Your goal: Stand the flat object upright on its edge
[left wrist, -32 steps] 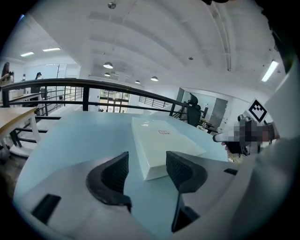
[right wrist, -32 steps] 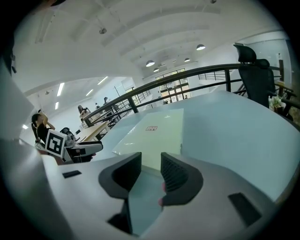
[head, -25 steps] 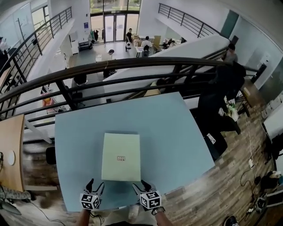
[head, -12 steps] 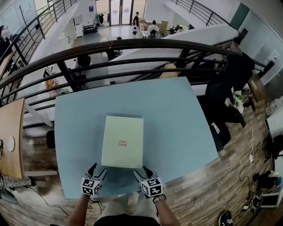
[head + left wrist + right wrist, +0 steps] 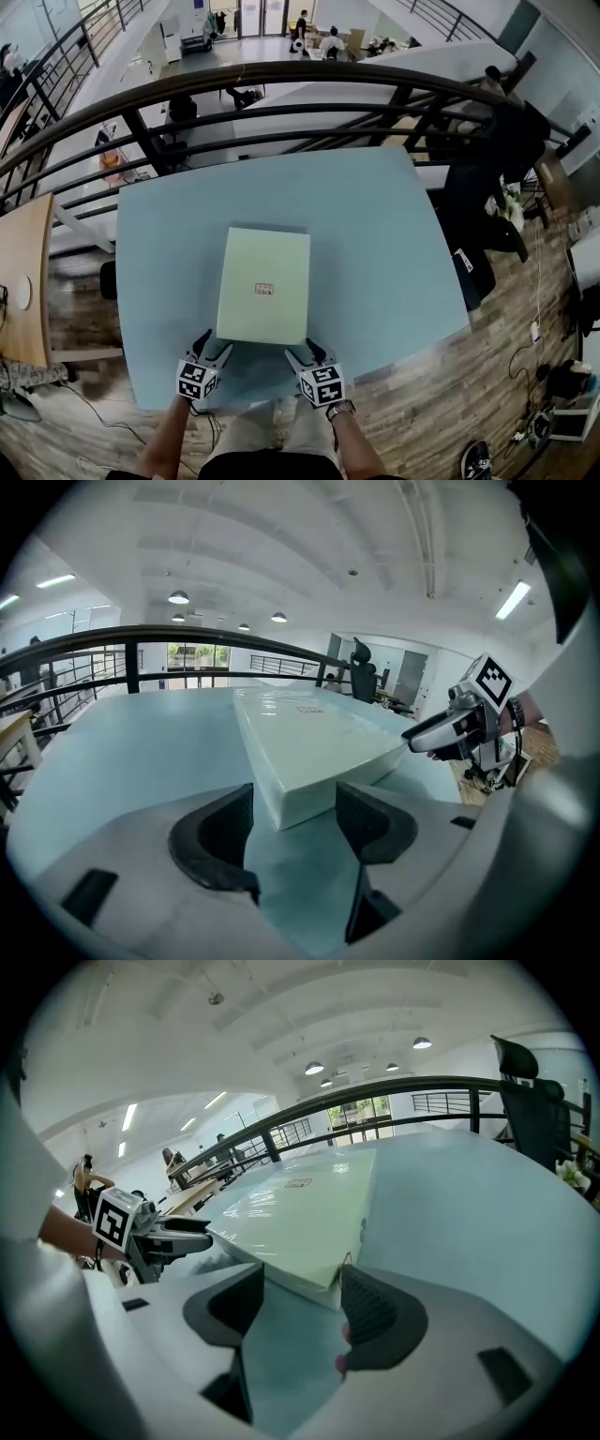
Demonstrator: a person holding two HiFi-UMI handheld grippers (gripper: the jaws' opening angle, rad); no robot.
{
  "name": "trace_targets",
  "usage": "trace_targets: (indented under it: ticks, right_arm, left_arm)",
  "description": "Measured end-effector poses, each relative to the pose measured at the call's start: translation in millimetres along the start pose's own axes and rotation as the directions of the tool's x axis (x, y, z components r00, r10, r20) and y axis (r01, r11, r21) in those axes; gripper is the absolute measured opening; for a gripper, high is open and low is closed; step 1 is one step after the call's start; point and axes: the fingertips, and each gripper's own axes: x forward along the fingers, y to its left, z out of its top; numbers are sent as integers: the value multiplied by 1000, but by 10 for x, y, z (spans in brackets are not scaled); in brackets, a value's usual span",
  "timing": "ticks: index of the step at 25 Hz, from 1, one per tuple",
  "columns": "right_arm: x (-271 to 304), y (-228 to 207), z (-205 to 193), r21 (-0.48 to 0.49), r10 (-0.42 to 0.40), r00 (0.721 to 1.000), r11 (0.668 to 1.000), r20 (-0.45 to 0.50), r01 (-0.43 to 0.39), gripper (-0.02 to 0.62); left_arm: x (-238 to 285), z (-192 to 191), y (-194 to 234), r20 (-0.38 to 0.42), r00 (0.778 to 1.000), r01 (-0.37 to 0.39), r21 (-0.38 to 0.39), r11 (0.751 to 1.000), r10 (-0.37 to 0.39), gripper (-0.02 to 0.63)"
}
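The left gripper (image 5: pixel 208 343) has its jaws apart around the near left corner of the flat pale green box (image 5: pixel 264 286), not pressing it. The right gripper (image 5: pixel 305 350) is opening its jaws around the near right corner. The box lies flat mid-table (image 5: pixel 375 234), so gripping, lifting and standing it all remain

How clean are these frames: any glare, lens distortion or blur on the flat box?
Head view: strong fisheye bows the railing into an arc; the flat box is sharp, evenly lit, without glare. Left gripper view: round black vignette, faint sheen on the box top. Right gripper view: same vignette, streaky ceiling-light reflections across the box top.
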Motion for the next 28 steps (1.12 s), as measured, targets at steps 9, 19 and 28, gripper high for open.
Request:
trace_targets:
  ticks: [9,19,28]
  right_arm:
    - [123,-79,-36,-60,-6,1000,998,-5,5,241]
    - [182,-73,0,-92,14,1000,996,4,-13,265]
    - [143,-101,29,-113,50,999,992,-3,-50,267]
  left_arm:
    - [131,-85,-44,-19,999,31,39,999,-31,275]
    - [199,-26,-114,-14,999,42,59,997,-41,293]
    - [201,-9,-179,-11,1000,13,16,1000,-13,293]
